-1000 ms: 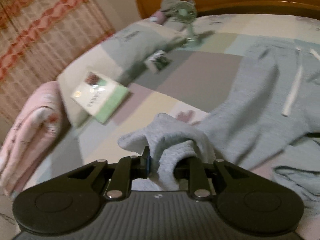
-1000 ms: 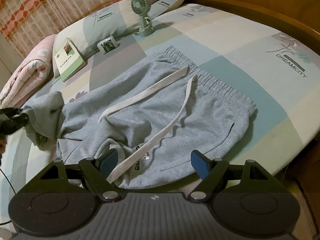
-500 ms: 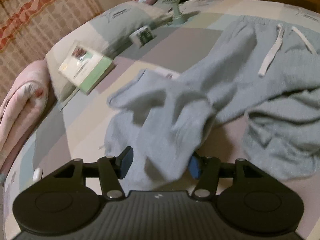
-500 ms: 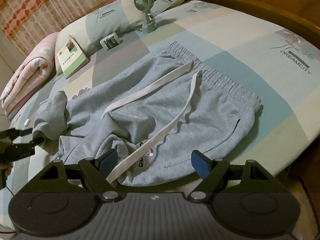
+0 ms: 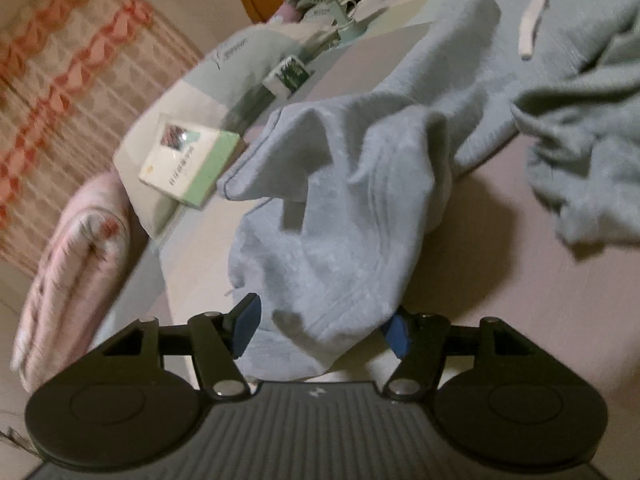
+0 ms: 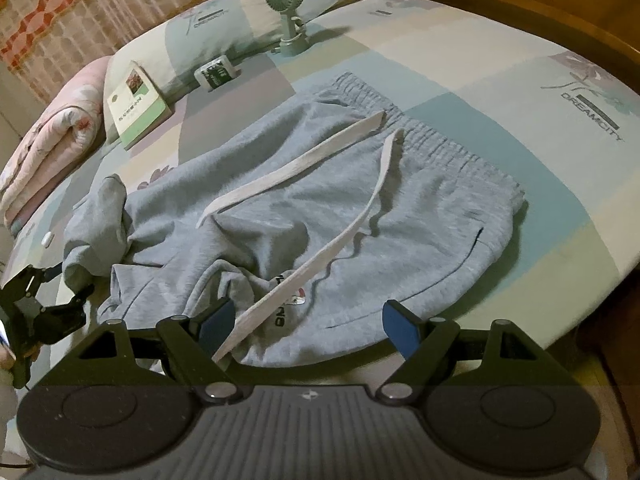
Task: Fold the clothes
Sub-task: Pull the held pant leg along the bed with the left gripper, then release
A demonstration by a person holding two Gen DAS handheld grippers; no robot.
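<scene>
Grey sweatpants (image 6: pixel 304 200) are spread across the bed (image 6: pixel 520 128), waistband twd the headboard side, legs bunched at the near edge. Two white drawstrings (image 6: pixel 288 172) are laid diagonally over the front; a small printed logo is seen near the bottom hem area.

Left tool (image 5: pixel 320 328): jaws are opening; blue pads (image 5: pixel 246 326) are set apart w/ the crumpled leg cuff (image 5: pixel 332 272) lying between them. The fabric isn't pinched – no press by either pad is seen, though the right pad is partly hidden behind the cuff. In the right wrist view the same tool (image 6: pixel 60 292) is seen at the far left, at the bed edge, just beside the rumpled leg end, w/ a bit of the person's hand below it.

Right tool (image 6: pixel 308 324): jaws are spread wide, nothing is gripped. It is held over the near hem of the pants; the lower end of one drawstring is seen just inside its left pad – contact can't be told.

Beyond the pants: a green-and-white book (image 6: pixel 136 108) is propped against a pillow (image 6: pixel 224 28), a small box (image 6: pixel 216 72) is beside it, a green handheld fan (image 6: pixel 286 12) is stood upright on its base. A folded pink quilt (image 6: pixel 52 136) is seen at the left edge, patterned curtain (image 6: pixel 60 4) behind.
</scene>
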